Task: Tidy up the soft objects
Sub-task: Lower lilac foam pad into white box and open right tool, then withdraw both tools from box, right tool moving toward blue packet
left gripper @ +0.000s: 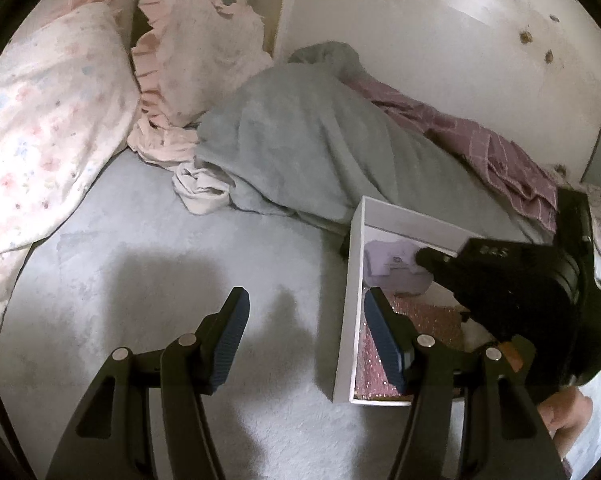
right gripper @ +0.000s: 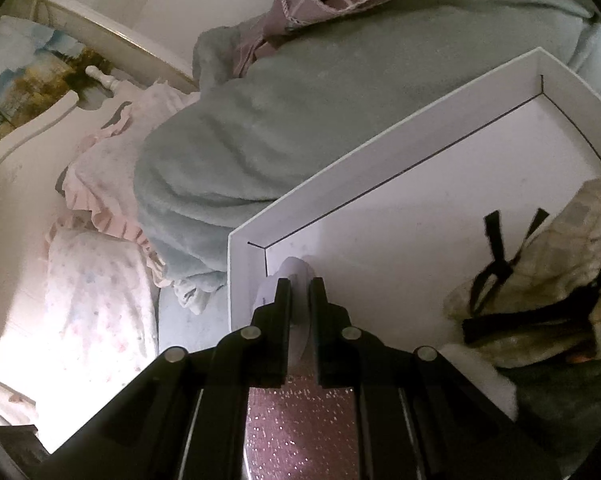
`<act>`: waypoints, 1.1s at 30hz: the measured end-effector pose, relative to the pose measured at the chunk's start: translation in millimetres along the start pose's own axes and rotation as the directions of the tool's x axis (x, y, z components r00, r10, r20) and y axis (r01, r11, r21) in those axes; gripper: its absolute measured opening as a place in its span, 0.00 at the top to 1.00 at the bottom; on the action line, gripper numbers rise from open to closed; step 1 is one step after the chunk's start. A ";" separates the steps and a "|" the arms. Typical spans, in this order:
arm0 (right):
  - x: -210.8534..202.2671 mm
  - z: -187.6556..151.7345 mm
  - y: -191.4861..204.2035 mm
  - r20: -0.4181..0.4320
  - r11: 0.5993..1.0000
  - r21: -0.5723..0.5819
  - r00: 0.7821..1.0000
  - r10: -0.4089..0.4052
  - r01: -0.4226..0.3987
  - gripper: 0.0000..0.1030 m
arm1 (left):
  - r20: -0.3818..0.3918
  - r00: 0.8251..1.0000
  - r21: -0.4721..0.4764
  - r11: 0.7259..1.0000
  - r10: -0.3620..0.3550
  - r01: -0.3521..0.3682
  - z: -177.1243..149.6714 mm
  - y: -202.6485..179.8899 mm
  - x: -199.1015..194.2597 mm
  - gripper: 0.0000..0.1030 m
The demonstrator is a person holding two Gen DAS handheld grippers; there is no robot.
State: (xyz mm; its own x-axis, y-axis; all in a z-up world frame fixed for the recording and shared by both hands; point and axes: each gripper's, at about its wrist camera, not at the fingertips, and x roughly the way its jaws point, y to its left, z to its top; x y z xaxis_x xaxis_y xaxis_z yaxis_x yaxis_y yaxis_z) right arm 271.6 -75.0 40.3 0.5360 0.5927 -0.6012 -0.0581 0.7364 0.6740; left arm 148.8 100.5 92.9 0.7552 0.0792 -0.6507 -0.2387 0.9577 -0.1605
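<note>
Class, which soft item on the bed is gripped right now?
The pale lilac cloth inside the white box, pinched by the right gripper; the others lie untouched.

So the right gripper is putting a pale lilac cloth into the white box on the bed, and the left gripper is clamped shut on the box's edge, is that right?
Not quite. The left gripper is open, its fingers spread either side of the white box wall and clamping nothing, as the left wrist view shows. The rest holds: the right gripper is shut on the pale lilac cloth inside the box on the bed.
</note>
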 end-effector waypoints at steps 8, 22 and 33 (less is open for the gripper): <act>1.5 -4.7 17.4 -0.037 0.984 -0.135 0.991 -0.125 0.119 0.83 | -0.065 0.997 0.024 0.998 -0.049 0.051 -3.0 -2.4 5.8 0.41; -76.4 -4.3 19.0 0.027 0.955 -0.223 0.980 -0.195 0.196 0.52 | -0.202 0.975 0.133 0.984 -0.093 0.121 -8.8 -25.0 0.5 0.41; -134.6 -21.0 17.1 0.084 0.922 -0.296 0.968 -0.235 0.249 0.51 | -0.207 0.975 0.205 0.971 -0.082 0.126 -17.5 -45.2 -20.5 0.41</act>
State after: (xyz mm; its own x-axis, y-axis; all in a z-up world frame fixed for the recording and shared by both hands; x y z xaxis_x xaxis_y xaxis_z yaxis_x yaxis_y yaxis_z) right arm 180.8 -135.4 123.7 0.6035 0.3738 -0.7043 -0.1693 0.9232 0.3449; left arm 133.4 50.7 100.5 0.6295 -0.0590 -0.7747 -0.0117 0.9963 -0.0854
